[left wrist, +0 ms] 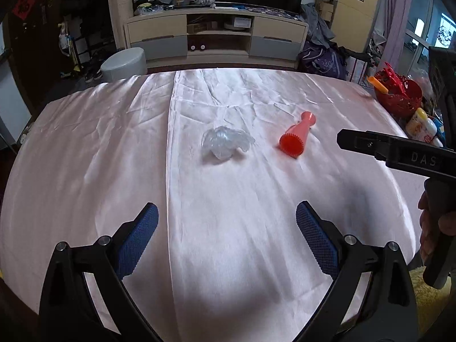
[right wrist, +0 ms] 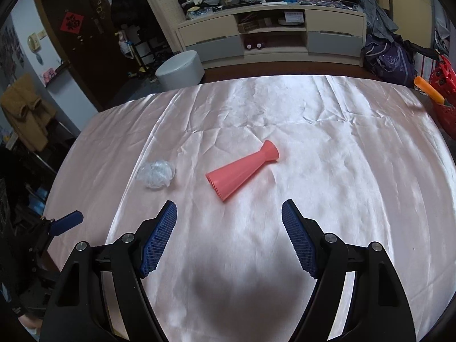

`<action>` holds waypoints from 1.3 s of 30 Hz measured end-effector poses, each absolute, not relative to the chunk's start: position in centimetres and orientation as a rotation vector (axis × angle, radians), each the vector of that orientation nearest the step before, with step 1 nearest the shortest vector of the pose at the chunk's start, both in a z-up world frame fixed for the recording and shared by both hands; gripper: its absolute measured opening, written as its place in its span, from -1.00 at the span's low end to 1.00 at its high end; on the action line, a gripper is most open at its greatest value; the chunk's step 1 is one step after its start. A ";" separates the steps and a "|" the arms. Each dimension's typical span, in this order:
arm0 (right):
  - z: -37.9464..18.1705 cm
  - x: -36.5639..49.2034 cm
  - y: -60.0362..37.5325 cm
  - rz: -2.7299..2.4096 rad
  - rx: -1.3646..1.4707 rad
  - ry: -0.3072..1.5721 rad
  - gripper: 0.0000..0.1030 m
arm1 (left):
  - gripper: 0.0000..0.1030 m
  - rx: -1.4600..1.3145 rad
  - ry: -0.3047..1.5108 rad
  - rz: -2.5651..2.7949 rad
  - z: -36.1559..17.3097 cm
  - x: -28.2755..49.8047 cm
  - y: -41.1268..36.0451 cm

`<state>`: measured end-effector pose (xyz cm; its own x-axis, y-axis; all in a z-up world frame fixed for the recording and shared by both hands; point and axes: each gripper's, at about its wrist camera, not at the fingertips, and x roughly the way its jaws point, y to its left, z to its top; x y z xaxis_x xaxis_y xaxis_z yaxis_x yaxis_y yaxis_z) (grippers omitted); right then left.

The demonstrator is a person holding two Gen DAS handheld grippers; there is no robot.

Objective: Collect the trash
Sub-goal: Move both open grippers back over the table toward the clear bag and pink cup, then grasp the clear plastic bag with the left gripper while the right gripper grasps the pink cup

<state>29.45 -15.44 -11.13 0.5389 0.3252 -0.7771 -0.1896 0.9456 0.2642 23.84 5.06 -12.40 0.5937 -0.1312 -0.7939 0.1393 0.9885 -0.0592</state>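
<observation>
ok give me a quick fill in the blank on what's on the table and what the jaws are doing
1. The pink funnel-shaped piece lies on its ____.
2. The crumpled clear plastic lies apart from it, on the satin ____.
3. The right gripper has its jaws ____, holding nothing.
4. The left gripper holds ____.

Missing words: side; tablecloth; open; nothing

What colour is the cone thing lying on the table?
The cone is salmon pink, ridged at its wide end. It shows best in the right wrist view.

Table in pale pink satin cloth [right wrist: 327, 148], crumpled clear plastic [right wrist: 156, 174], pink nozzle [right wrist: 242, 171]
</observation>
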 end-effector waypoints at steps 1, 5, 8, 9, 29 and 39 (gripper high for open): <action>-11.3 30.2 -15.3 0.302 0.164 0.959 0.50 | 0.79 0.013 0.922 -0.158 -12.6 24.7 5.0; -12.2 32.8 -14.7 0.286 0.194 0.976 0.50 | 0.79 0.024 0.923 -0.151 -13.4 27.5 5.1; -13.0 34.4 -14.2 0.280 0.209 0.993 0.50 | 0.79 0.026 0.927 -0.145 -14.1 29.3 5.2; -13.3 34.9 -14.0 0.277 0.215 1.000 0.50 | 0.78 0.027 0.929 -0.146 -14.4 29.8 5.2; -16.9 37.7 -11.8 0.223 0.103 1.031 -0.13 | -0.35 0.055 0.986 -0.217 -18.1 34.7 4.8; -16.4 34.6 -12.7 0.316 0.150 1.062 -0.29 | -0.62 0.070 0.970 -0.240 -15.9 31.3 5.0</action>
